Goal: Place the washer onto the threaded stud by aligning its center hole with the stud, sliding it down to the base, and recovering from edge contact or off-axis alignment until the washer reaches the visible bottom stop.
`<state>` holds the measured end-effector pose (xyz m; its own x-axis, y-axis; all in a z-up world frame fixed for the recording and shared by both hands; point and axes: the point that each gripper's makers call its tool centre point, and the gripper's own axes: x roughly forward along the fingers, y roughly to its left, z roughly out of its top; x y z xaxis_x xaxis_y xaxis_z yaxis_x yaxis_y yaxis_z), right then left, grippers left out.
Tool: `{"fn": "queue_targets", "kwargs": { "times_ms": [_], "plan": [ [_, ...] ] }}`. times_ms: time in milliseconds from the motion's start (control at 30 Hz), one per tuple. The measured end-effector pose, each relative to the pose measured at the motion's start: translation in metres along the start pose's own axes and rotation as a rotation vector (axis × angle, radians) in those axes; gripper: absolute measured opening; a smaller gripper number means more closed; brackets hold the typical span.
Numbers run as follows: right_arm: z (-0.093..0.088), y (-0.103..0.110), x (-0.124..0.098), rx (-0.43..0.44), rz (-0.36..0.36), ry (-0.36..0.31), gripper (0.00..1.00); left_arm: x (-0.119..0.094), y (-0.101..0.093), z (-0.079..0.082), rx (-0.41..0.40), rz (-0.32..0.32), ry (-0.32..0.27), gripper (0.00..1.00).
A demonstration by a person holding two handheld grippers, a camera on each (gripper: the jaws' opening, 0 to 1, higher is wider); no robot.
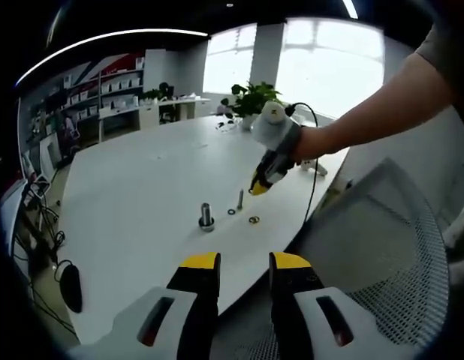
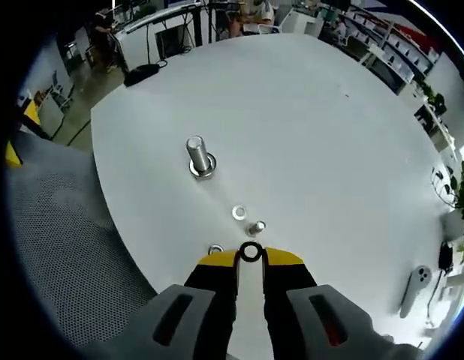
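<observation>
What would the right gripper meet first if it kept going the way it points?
Probably the small bolt just ahead of the right gripper, which holds a washer. Beyond it lies a loose washer; the big stud stands off to one side. Depth is unclear.

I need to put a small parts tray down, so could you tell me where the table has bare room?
The table is bare beyond the large stud, toward its far edge. It is crowded near the right gripper: loose washer, small stud.
</observation>
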<state>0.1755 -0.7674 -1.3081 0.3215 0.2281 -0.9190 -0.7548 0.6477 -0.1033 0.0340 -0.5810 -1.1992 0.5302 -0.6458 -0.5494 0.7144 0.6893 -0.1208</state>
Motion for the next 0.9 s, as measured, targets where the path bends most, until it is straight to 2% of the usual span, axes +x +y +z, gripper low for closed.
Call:
{"fn": "queue_targets", "kwargs": {
  "times_ms": [267,900],
  "plan": [
    [0.013,-0.006,-0.002,-0.011,-0.005,-0.015,0.14,0.0,-0.001,0.001,0.005,-0.002,-0.006,0.24],
    [0.017,-0.007,0.0,-0.031,-0.008,-0.006,0.14,0.0,-0.001,0.002,0.007,-0.005,-0.013,0.24]
  ]
}}
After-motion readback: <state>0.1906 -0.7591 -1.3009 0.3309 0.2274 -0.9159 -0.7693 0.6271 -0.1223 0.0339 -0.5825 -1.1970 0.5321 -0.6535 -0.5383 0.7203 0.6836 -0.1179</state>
